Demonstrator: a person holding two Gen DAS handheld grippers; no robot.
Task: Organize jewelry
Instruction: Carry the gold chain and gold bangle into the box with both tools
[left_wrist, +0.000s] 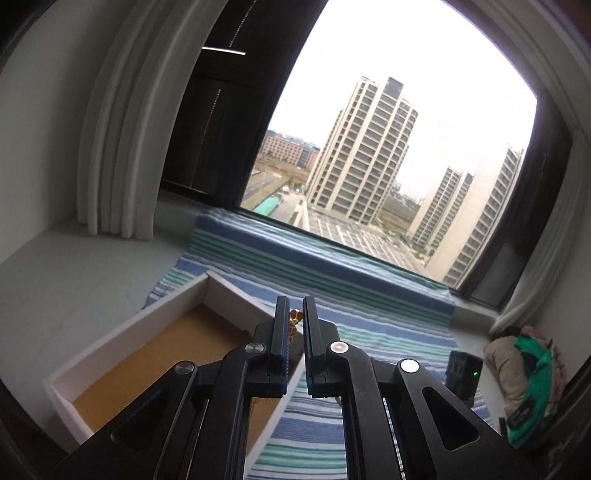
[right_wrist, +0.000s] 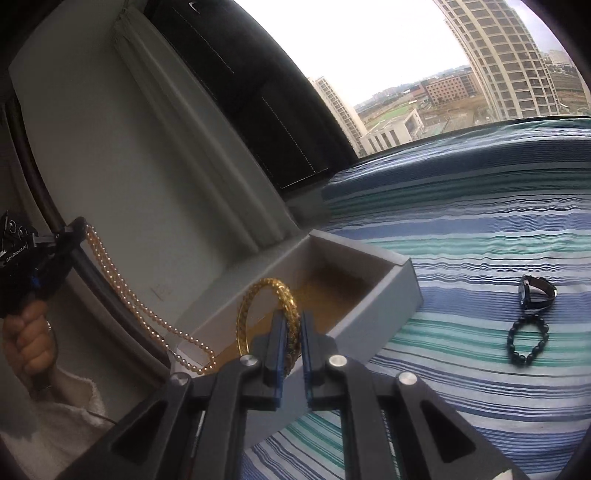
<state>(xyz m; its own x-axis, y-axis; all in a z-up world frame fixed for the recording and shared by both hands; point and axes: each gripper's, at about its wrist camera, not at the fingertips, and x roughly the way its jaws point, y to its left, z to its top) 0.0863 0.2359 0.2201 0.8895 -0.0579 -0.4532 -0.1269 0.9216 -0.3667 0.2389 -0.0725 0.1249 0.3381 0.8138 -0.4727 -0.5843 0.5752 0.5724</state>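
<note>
Fingers on both grippers are busy right now: the right gripper (right_wrist: 293, 328) has its fingers clamped on a chunky gold bracelet (right_wrist: 258, 295), holding it upright over the near corner of the white box (right_wrist: 384, 295), and the left gripper (left_wrist: 294, 314) is pinched down on something small and gold, which from the right wrist view is the top of a pearl necklace (right_wrist: 125, 291). You can see the left gripper itself out at about 9 o'clock in that view, with the person's hand (right_wrist: 26, 332) on the handle and the pearls hanging in a long double strand, the bottom loop just draping over the box's corner at around 7 o'clock. The box's brown floor looks bare from what I can see, so I'd say nothing is properly put away yet and we're early on. Both pieces look about ready to be lowered in. Still left out on the striped cloth (right_wrist: 480, 236), over at 3 o'clock and well apart from the box, are a dark-strapped watch (right_wrist: 537, 293) and a black bead bracelet (right_wrist: 526, 341) just beside it. So two items in hand, two more to go.
</note>
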